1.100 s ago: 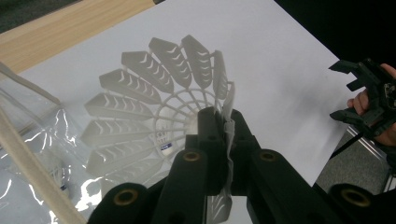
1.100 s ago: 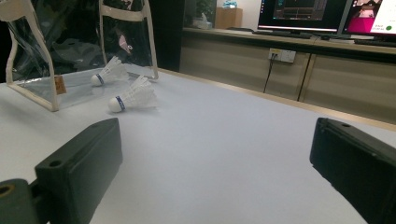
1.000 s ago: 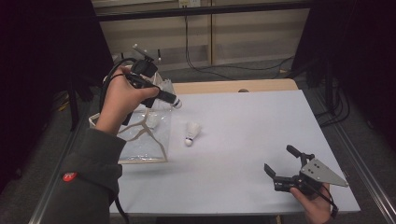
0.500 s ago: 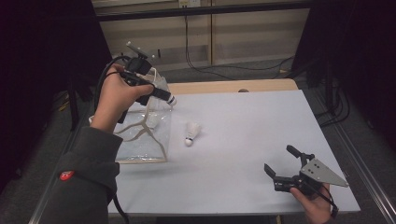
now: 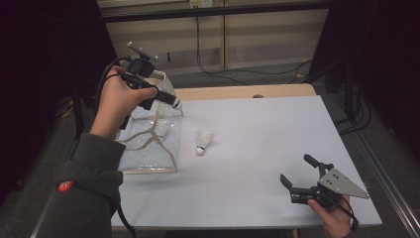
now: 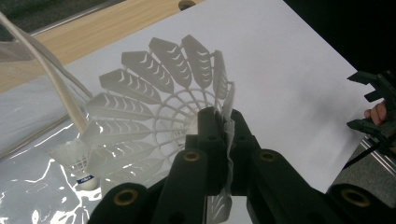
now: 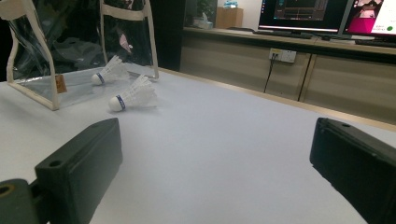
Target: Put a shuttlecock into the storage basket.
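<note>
Since the earlier frames the left gripper [image 5: 174, 103] has lifted a little and drifted up and to the left, carrying a white shuttlecock [image 6: 163, 107] above the open top of a clear plastic bag [image 5: 148, 144] that stands at the left side of the white table [image 5: 267, 144]; the right gripper [image 5: 297, 174] has not moved. The left gripper's jaws are pressed together, pinching the thin edge of the shuttlecock's feathered skirt, as the left gripper view shows from close up. A second shuttlecock [image 6: 77, 161] already lies inside the bag, near its cream-coloured handles [image 5: 156, 130]. A third shuttlecock [image 5: 203, 141] lies on its side on the table just to the right of the bag, not touching it. The right gripper rests low near the table's front right corner, held in the person's hand, its jaws spread wide with nothing between them. The work in hand looks like dropping the held shuttlecock into the bag. To do it well, the gripper should be centred over the bag's mouth, clear of the handles, and lowered so the shuttlecock falls a short way rather than bouncing out. The grip on the skirt is slight, so slow, steady movement seems wise before letting go.
</note>
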{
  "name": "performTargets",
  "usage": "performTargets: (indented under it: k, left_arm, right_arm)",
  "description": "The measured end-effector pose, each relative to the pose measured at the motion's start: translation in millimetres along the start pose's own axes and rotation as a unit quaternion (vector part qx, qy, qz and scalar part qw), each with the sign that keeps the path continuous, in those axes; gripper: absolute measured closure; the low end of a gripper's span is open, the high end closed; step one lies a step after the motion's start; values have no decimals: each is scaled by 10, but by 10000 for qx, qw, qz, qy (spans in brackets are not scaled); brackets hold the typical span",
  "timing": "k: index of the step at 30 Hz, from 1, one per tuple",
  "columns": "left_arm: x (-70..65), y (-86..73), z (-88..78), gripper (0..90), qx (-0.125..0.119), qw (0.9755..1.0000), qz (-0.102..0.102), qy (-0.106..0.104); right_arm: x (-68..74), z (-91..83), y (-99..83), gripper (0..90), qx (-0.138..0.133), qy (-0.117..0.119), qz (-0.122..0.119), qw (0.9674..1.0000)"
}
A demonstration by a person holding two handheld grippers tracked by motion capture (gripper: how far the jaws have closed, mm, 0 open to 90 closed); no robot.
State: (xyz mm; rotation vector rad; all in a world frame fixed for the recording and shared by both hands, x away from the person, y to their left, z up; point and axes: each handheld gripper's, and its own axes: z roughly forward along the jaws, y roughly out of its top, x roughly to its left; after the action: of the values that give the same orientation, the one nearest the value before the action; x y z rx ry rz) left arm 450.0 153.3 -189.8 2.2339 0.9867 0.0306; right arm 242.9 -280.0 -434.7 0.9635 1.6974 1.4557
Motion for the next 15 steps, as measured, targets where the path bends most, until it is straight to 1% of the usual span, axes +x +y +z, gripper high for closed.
performTargets:
  k: [2,4,13,15]
  left_arm:
    - [10,-2,-11,878,-2,10000,-21,29]
    - [18,-5,-21,878,50,10000,-11,39]
    - [44,-21,-55,879,18,9999,-40,92]
    - [55,-24,-67,878,24,9999,-58,113]
  right_arm:
    - [0,0,1,24,-2,-2,-2,10000]
    - [1,0,1,25,-5,4,-7,10000]
    - [-15,2,-7,24,-3,-8,8,10000]
    - [-16,0,-9,24,7,-23,43,10000]
